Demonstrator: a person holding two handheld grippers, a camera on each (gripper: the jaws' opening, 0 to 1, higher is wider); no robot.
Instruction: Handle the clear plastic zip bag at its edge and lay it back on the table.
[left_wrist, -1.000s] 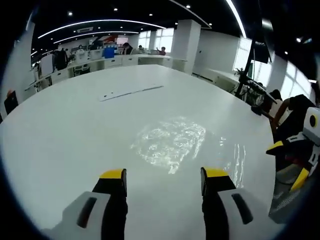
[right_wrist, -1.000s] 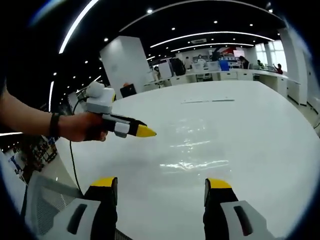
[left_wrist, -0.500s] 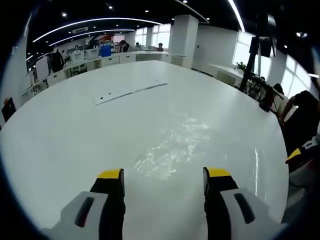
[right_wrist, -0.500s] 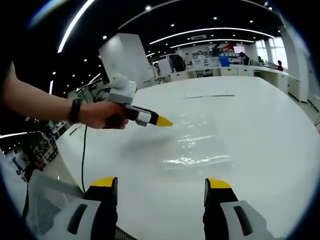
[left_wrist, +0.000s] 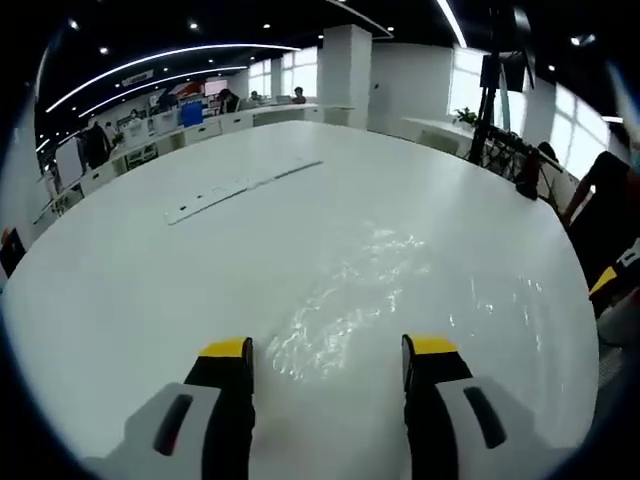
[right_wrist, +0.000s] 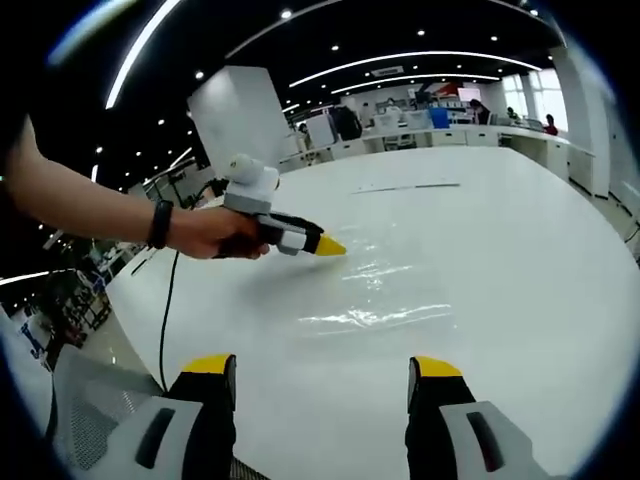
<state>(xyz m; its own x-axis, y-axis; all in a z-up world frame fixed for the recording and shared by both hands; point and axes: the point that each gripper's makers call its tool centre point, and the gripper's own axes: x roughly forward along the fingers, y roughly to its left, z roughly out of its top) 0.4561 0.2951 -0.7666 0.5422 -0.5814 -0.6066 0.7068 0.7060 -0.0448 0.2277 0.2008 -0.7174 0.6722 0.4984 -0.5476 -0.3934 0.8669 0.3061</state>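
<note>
The clear plastic zip bag (left_wrist: 345, 310) lies flat on the round white table (left_wrist: 150, 270), just ahead of the spread, empty left tongs (left_wrist: 325, 352). Right tongs (right_wrist: 325, 368) spread, empty. Any print on the bag seems unreadable.

No legible text, label, brand, number or sign anywhere in either view.

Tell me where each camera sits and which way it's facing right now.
Left gripper view: rides the left tongs, looking across the table over the bag; its own open jaws show.
Right gripper view: rides the right tongs, facing the bag; shows a hand holding the left tongs.
Shared: bag, table.
</note>
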